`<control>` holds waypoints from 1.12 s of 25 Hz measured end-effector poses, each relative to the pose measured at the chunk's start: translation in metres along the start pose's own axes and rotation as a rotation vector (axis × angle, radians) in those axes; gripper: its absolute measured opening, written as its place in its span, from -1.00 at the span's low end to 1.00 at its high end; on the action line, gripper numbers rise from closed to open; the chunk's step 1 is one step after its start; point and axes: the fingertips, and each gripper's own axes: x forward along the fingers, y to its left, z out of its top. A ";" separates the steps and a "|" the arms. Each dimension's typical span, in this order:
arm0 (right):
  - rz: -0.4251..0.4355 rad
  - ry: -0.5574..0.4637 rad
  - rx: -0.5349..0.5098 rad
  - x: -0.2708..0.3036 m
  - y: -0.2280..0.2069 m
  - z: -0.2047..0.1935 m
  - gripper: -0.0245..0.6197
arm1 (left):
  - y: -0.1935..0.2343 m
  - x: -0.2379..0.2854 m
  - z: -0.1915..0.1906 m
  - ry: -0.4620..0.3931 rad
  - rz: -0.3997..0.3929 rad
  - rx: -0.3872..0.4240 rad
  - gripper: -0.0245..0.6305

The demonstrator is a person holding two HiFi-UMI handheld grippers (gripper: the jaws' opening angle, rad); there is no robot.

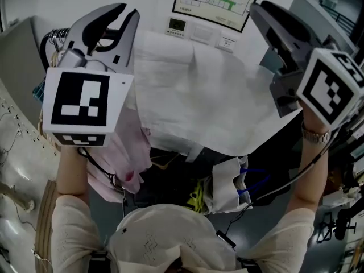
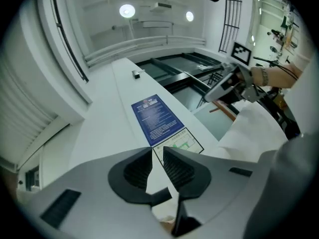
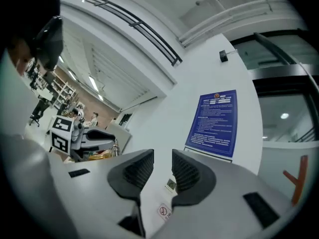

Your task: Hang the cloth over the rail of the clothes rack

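Pinching the cloth [image 1: 216, 95] at one edge, the left gripper [image 2: 157, 153] stands narrow; the right gripper [image 3: 163, 156] gapes empty near the opposite edge. Thin, limp, light fabric: probably best gripped at its edges.

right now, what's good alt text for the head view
A white cloth is spread wide between two raised hand-held grippers: the left hand-held gripper is shut on its left edge, the right hand-held gripper is open beside its right edge. A pink garment hangs lower left.
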 end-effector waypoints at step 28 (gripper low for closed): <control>-0.328 0.030 0.400 -0.169 -0.045 -0.172 -0.60 | -0.059 -0.014 -0.077 0.115 -0.229 -0.506 -0.57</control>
